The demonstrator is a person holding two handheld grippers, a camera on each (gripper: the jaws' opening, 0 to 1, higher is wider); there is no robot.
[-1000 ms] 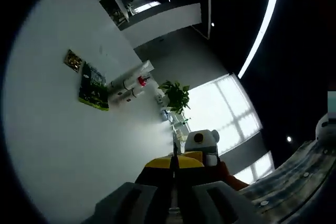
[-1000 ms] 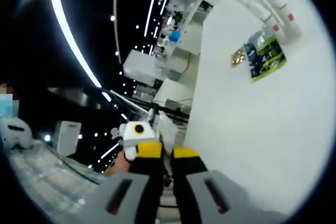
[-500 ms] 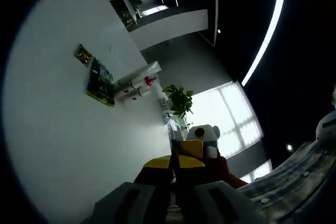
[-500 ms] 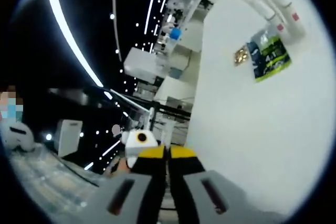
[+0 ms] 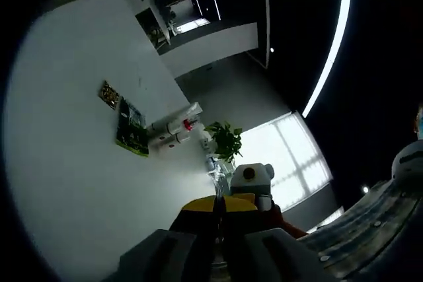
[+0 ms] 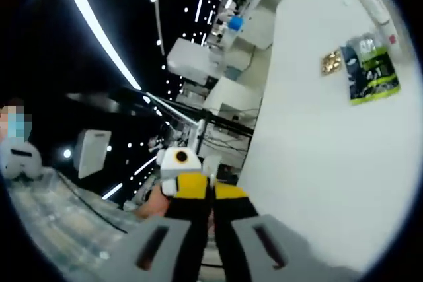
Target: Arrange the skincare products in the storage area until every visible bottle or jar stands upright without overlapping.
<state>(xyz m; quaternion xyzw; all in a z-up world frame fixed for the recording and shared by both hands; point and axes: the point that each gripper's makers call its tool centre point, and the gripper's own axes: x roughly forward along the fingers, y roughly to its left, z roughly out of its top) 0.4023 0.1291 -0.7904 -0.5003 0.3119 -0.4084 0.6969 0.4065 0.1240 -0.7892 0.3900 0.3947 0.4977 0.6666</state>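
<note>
Both my tongs pressed closed and empty, raised well clear of the white counter (image 5: 73,163).

Since a second ago my right view has swung: the green-and-black flat packet (image 6: 372,70) has slid toward 2 o'clock. My left tongs (image 5: 219,211) and right tongs (image 6: 211,197) grip nothing. The white skincare bottles (image 5: 173,127) lie tipped beside the packet at 11 o'clock, near a potted green plant (image 5: 225,139) and bright window (image 5: 284,156).

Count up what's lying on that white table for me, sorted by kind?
Green-and-black packet: 1
Small gold item: 1
White bottles or tubes: 3 as far as I can tell, since they are small and bunched together; one has a red cap
Total: 5
</note>
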